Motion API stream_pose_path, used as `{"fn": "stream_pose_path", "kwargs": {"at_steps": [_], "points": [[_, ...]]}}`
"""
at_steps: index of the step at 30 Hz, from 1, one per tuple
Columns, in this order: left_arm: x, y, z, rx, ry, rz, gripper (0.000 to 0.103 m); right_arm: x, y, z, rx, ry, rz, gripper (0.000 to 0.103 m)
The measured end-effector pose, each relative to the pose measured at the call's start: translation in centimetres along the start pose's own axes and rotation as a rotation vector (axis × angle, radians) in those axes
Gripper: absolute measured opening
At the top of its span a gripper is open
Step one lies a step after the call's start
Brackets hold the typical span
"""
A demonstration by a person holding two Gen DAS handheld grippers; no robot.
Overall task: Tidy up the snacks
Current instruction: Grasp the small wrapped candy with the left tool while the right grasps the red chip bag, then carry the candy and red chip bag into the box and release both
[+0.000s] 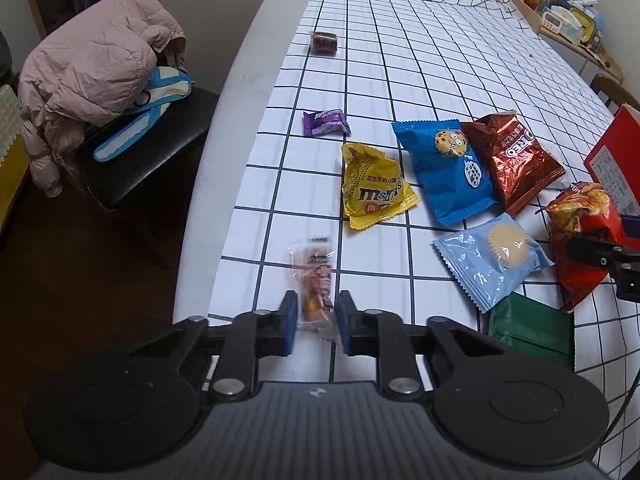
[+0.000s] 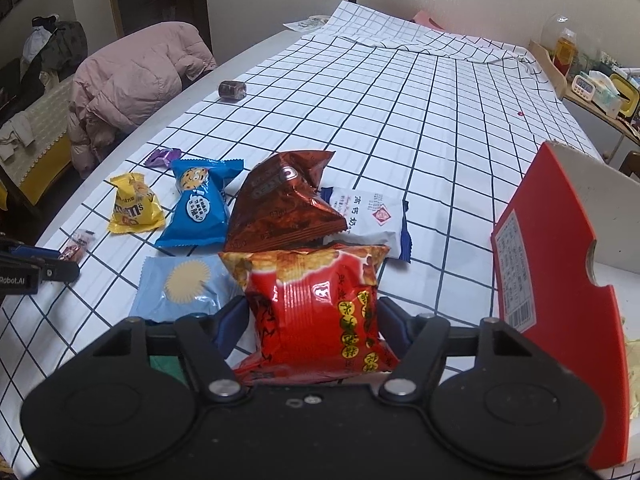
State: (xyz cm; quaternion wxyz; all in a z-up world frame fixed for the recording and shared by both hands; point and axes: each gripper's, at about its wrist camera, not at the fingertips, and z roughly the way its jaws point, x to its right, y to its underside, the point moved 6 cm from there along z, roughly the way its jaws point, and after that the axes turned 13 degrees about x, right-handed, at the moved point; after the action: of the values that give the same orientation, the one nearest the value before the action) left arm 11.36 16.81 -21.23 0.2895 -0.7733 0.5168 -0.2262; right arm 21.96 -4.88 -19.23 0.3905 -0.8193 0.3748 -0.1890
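Observation:
My left gripper (image 1: 316, 316) has its blue pads on both sides of a small clear-wrapped snack (image 1: 314, 280) near the table's left edge; the jaws look closed on its near end. My right gripper (image 2: 312, 320) is shut on a red snack bag (image 2: 316, 308), also seen in the left wrist view (image 1: 580, 236). Loose packets lie between them: yellow M&M's (image 1: 374, 186), blue cookie bag (image 1: 446, 168), brown Oreo bag (image 1: 514, 158), light blue packet (image 1: 492, 260), green packet (image 1: 532, 330), purple candy (image 1: 326, 123), white packet (image 2: 370, 220).
A red and white box (image 2: 560, 264) stands open at the right. A small dark jar (image 1: 324, 42) sits far left on the checked cloth. A chair with a pink jacket (image 1: 92, 76) stands beside the table's left edge. A cluttered shelf (image 1: 568, 20) is far right.

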Motion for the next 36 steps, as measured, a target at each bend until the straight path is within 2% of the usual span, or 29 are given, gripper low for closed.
{"fn": "stream_pose_path", "kwargs": {"at_steps": [6,13,20,26,36], "points": [[-0.2,-0.1,0.1,-0.004,-0.001,-0.027,0.015,-0.1,-0.2,-0.9,0.009,0.001,0.019,0.052],[0.0,-0.3,-0.5,-0.006,0.007,-0.050,0.014,0.1,-0.7,-2.5,0.040,0.019,0.047,0.050],[1.4,-1.6,-3.0,0.028,0.051,-0.054,0.015,0.3,-1.8,-5.3,0.070,0.001,0.083,0.050],[3.7,-3.6,-5.5,0.066,0.103,-0.036,0.015,1.3,-3.3,-8.2,0.103,0.001,0.108,0.050],[9.8,-7.2,-9.1,0.129,0.210,0.020,0.015,5.7,-5.2,-13.0,0.160,0.060,0.155,0.050]]}}
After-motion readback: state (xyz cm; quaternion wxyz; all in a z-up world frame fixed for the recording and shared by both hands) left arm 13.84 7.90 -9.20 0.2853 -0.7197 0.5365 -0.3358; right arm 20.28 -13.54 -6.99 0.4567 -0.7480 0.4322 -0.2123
